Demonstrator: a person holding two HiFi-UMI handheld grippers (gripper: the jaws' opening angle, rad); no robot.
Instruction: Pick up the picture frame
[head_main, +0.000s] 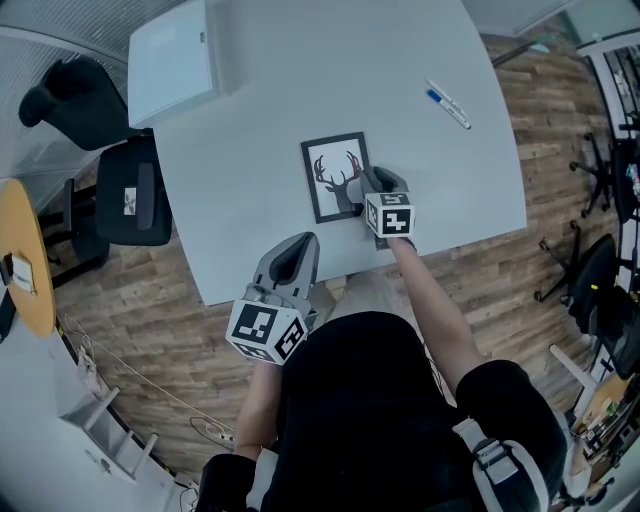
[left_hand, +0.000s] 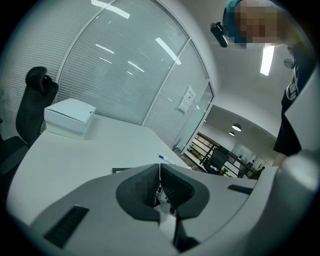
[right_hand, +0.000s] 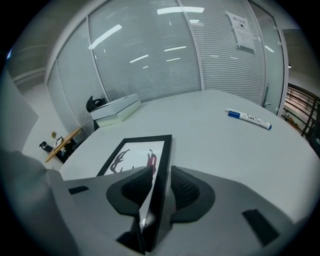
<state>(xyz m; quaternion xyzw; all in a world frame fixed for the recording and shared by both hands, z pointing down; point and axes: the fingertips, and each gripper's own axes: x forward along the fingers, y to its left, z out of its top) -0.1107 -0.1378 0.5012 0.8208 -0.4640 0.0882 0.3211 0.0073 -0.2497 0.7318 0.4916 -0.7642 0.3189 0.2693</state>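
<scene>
The picture frame (head_main: 335, 172), black-edged with a deer print, lies on the white table (head_main: 250, 150) near its front edge. In the right gripper view the picture frame (right_hand: 140, 150) runs away from me, and its right edge sits between the jaws. My right gripper (head_main: 372, 182) (right_hand: 161, 172) is shut on that edge at the near right corner. My left gripper (head_main: 297, 247) hovers at the table's front edge, left of and nearer than the frame, with its jaws pressed together on nothing (left_hand: 159, 172). A thin dark strip of the frame (left_hand: 122, 170) shows just beyond them.
A blue-capped marker (head_main: 448, 104) (right_hand: 249, 119) lies at the far right of the table. A flat white box (head_main: 172, 62) (right_hand: 117, 111) sits at the far left corner. Black office chairs (head_main: 135, 190) stand off the table's left side.
</scene>
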